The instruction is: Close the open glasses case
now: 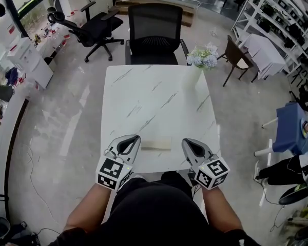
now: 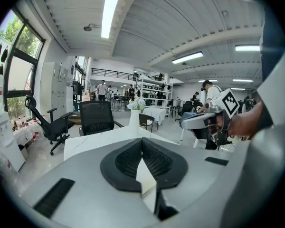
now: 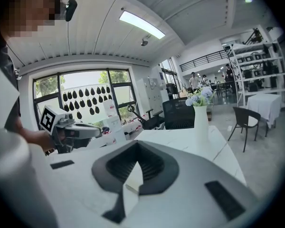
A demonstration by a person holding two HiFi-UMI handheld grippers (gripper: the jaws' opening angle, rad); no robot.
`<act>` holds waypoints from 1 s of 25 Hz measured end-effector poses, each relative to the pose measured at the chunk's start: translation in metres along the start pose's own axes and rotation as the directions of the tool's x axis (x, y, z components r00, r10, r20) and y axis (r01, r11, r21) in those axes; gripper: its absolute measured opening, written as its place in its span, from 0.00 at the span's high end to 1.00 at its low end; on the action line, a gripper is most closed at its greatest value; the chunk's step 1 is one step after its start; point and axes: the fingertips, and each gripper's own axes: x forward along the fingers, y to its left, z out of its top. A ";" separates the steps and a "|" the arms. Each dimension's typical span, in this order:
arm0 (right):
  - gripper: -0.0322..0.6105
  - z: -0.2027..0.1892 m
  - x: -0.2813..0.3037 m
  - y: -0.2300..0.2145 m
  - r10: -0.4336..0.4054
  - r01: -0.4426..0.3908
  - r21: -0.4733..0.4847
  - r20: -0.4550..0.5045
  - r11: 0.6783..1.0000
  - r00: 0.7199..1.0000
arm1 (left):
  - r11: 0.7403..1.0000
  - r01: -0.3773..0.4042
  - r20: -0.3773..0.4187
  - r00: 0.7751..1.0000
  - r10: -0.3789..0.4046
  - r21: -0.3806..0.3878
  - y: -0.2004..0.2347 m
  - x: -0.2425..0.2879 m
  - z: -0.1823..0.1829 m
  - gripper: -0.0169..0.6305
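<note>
The case (image 1: 156, 143) lies flat near the desk's (image 1: 143, 99) front edge, squarely between the two tools. That spot lets either one reach it without stretching. The left hand-held gripper (image 1: 132, 140) sits just to its left and the right hand-held gripper (image 1: 189, 143) just to its right, both angled inward. Each has its jaws drawn together at the tips with nothing between them, which reads as a poised stance rather than a hold. The vase (image 1: 191, 78) stands at the far right corner, well clear of the work. What matters most is hard to read: from above, the case is only a pale, low slab, and I cannot tell whether its lid is down or lying open. Neither gripper view helps, since each looks out over the desk with its own housing in the way. The pale sliver behind the jaws could be case or desk. The person's body also cuts off the desk's front edge.
</note>
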 end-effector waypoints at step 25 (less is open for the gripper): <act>0.95 -0.004 0.001 0.001 0.004 -0.005 -0.014 -0.024 1.000 1.000 | 0.999 0.018 -0.012 1.000 -0.018 0.032 -0.005 0.002 0.001 0.97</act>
